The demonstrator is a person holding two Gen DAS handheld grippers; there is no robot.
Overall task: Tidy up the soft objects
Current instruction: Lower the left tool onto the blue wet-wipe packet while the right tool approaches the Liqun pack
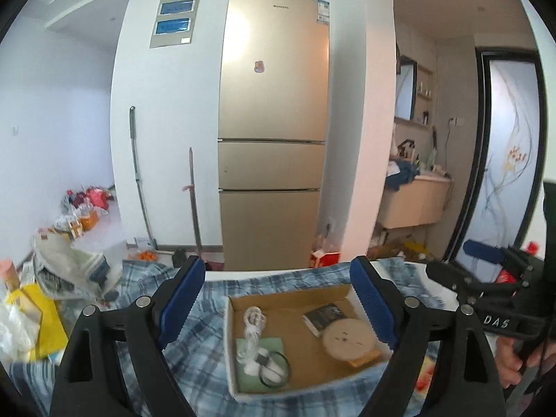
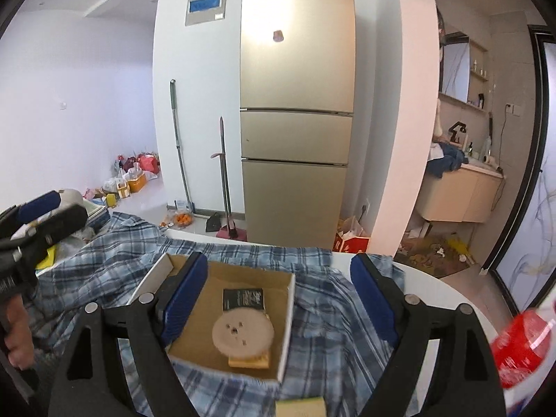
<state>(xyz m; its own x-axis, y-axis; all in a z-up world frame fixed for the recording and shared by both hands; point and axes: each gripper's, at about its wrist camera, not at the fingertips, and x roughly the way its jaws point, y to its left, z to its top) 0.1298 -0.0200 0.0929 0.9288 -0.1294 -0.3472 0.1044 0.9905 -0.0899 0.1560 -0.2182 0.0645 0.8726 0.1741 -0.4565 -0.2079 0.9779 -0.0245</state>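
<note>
Plaid shirt [image 2: 114, 264] lies spread over the white bench [image 2: 451, 288], under a cardboard box [image 1: 295, 333], below and between both sets of jaws. Left gripper [image 1: 278, 302] and right gripper [image 2: 281, 295] stand wide apart, gripping nothing. "DAS" shows on the right gripper's body.

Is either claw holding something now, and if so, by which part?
Nothing is held. The left claw and right claw both stand open above the cardboard box.
</note>
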